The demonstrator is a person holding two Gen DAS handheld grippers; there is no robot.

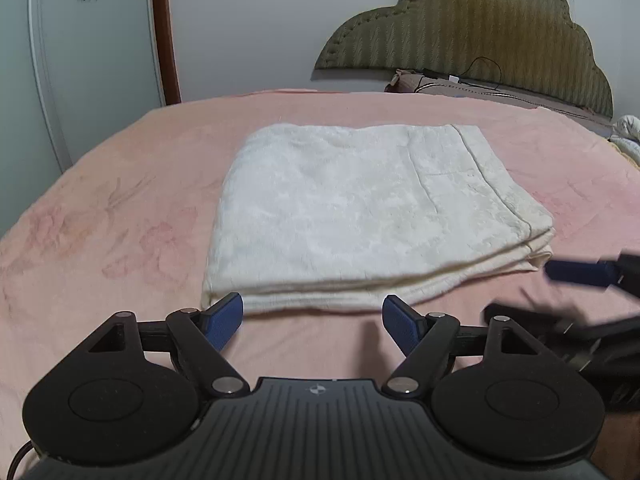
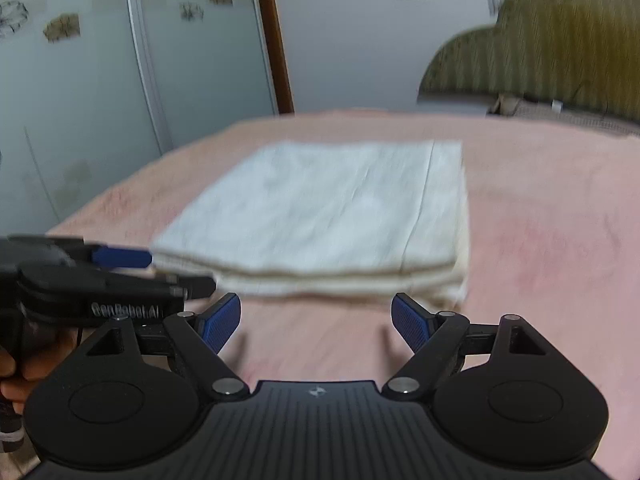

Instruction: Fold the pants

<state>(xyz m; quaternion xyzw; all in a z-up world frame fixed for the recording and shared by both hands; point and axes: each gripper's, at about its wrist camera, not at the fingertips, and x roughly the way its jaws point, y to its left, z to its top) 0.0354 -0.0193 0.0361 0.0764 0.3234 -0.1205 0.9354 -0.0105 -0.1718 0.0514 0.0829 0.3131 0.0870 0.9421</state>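
The folded white fleecy pants (image 1: 372,216) lie flat on the pink bed (image 1: 100,200), just beyond both tongs, long axis running left-right; left tongs (image 1: 312,320) and right tongs (image 2: 316,320) gape wide, empty, equally near

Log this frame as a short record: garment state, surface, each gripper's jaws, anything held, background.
garment: white pants, folded into a flat layered rectangle
surface: pink bedspread, pants lying near its middle
left gripper: jaws open, empty, just short of the near folded edge
right gripper: jaws open, empty, by the near right corner
held: nothing
background: olive padded headboard, wardrobe doors with flower prints
image quality: right wrist view blurred
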